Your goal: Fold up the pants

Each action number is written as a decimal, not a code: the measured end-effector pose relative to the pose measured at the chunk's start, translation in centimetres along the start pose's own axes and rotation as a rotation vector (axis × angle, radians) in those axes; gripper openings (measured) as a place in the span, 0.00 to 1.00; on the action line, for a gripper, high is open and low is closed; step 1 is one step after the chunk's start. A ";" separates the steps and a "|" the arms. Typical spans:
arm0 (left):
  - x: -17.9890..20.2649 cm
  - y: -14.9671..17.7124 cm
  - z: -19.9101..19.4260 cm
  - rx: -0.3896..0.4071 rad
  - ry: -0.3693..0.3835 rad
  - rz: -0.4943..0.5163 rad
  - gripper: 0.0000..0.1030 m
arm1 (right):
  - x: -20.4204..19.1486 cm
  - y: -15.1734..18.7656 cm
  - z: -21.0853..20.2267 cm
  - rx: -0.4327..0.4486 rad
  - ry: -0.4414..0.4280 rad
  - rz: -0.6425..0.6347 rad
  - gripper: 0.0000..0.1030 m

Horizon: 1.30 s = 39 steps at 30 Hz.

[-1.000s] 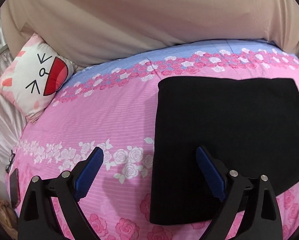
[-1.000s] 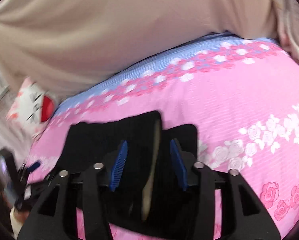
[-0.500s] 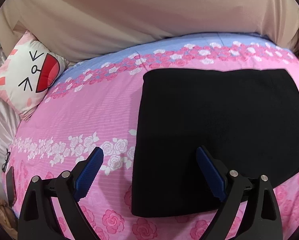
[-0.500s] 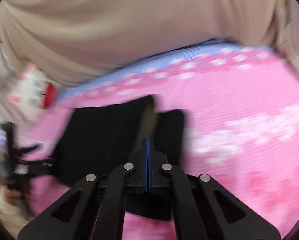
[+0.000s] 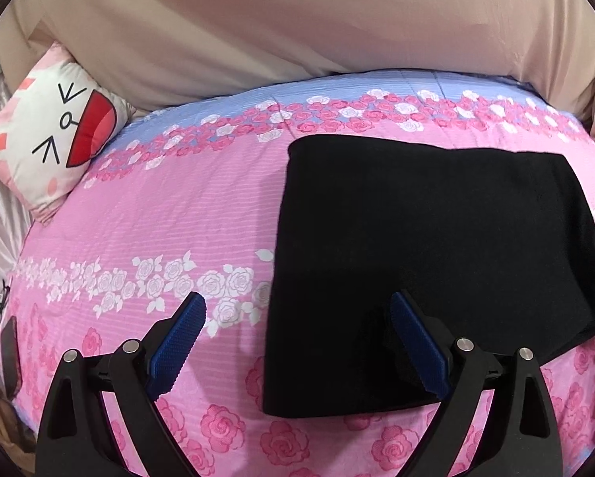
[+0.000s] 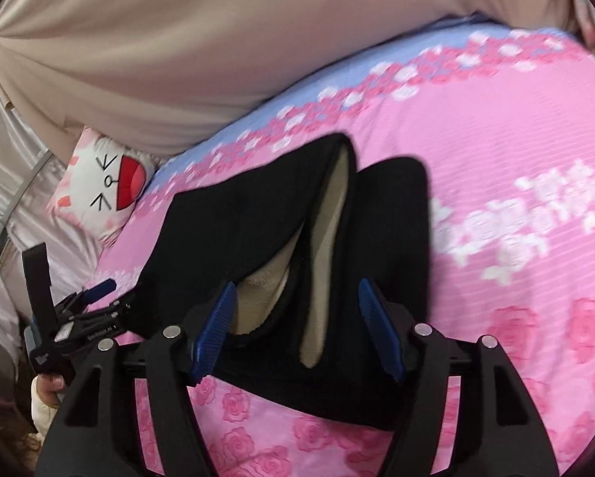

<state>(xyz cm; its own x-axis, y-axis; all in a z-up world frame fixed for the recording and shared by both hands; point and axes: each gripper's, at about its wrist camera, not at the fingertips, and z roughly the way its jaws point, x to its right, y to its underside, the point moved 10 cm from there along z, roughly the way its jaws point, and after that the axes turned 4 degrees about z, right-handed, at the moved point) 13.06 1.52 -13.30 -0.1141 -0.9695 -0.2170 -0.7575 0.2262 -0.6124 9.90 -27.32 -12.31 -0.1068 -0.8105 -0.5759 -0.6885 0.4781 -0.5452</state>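
Black pants [image 5: 436, 258] lie folded into a rectangle on the pink rose bedspread [image 5: 158, 218]. My left gripper [image 5: 297, 306] hovers open over their near left edge, its right finger above the cloth and its left finger above the bedspread. In the right wrist view the end of the pants [image 6: 237, 218] gapes and shows a cream fleece lining [image 6: 325, 214]. My right gripper [image 6: 297, 290] straddles that end. Its jaws are opening, with the cloth between the blue pads and not pinched. The left gripper [image 6: 78, 310] appears at the lower left.
A cartoon-face pillow [image 5: 55, 139] leans at the bed's far left corner. Beige cloth [image 5: 297, 20] hangs behind the bed. Glasses [image 5: 1, 306] and a dark flat object [image 5: 10, 353] lie at the bed's left edge. A hand [image 6: 47, 389] holds the left gripper.
My right gripper snapped shut half a second ago and has opened again, sinking closer to the end of the pants. The left gripper stayed open and barely shifted.
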 end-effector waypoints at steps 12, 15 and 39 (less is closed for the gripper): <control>-2.0 -0.2 -0.1 -0.012 0.007 -0.069 0.89 | 0.4 -0.3 -0.2 -0.086 -0.444 0.325 0.85; -1.9 -0.2 0.0 -0.015 0.010 -0.070 0.89 | 0.2 -0.5 -0.1 -0.091 -0.458 0.339 0.90; -0.5 0.5 1.2 -0.028 0.008 -0.017 0.91 | -2.7 -2.2 -7.1 0.207 0.035 -0.071 0.30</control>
<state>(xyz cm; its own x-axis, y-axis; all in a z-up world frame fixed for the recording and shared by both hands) 13.49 2.21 -14.41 -0.1064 -0.9739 -0.2002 -0.7770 0.2071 -0.5945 6.63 -28.63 -5.24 -0.0911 -0.8542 -0.5119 -0.5338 0.4759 -0.6990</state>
